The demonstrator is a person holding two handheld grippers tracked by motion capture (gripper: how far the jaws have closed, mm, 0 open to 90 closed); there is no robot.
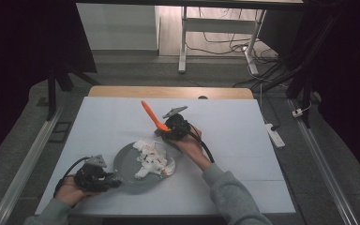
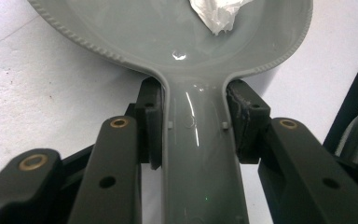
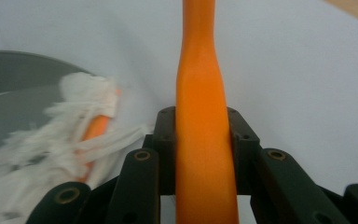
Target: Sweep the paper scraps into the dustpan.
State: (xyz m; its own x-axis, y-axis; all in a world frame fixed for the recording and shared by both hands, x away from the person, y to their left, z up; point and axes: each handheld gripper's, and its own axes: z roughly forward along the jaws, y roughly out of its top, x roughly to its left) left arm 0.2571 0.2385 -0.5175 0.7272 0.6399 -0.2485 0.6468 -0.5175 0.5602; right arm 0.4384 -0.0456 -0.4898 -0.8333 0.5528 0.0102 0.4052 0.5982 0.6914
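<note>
A grey plate (image 1: pixel 124 161) with a short handle lies on the white table, front centre. My left gripper (image 1: pixel 114 180) is shut on that handle (image 2: pixel 200 154), one black pad (image 2: pixel 151 123) against each side. Crumpled white paper (image 1: pixel 152 159) is piled on the plate's right half, with an orange piece (image 3: pixel 93 130) among it. My right gripper (image 1: pixel 165 132) is shut on an orange utensil handle (image 3: pixel 201 140) just behind the plate. The handle (image 1: pixel 150 114) slants up and back to the left. The utensil's working end is hidden under the gripper.
The white table top (image 1: pixel 243 140) has a wooden strip (image 1: pixel 168 92) along its far edge. A white power strip (image 1: pixel 275 135) lies off the right side. A white desk frame (image 1: pixel 215 33) and loose cables stand on the floor beyond.
</note>
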